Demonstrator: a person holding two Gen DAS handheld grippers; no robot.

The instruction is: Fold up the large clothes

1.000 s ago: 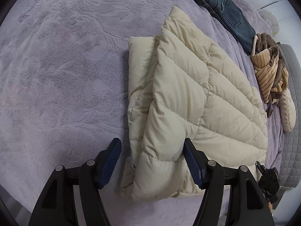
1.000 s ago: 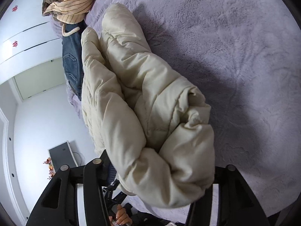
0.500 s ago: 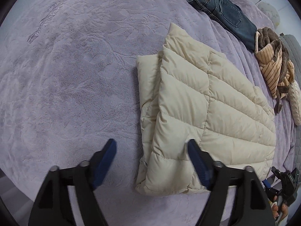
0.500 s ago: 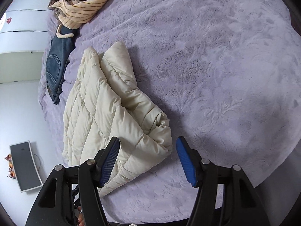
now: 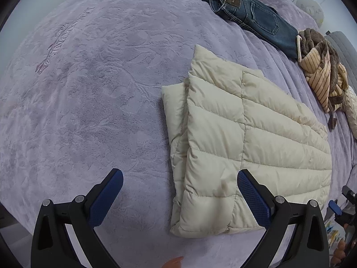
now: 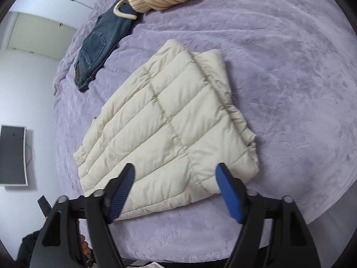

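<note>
A cream quilted puffer jacket [image 5: 245, 138] lies folded flat on the purple bedspread [image 5: 89, 89]; it also shows in the right wrist view [image 6: 169, 127]. My left gripper [image 5: 179, 176] is open and empty, held above the jacket's near left corner. My right gripper [image 6: 175, 172] is open and empty, above the jacket's near edge. Neither touches the jacket.
Folded blue jeans [image 5: 254, 15] lie at the far side of the bed, also in the right wrist view [image 6: 98, 47]. A heap of brown and striped clothing [image 5: 323, 71] lies beside them. A dark screen [image 6: 12, 154] hangs on the wall past the bed's left edge.
The right gripper let go of the jacket's folded end and drew back. Both grippers have risen and pulled away, and the jacket now lies flat.
</note>
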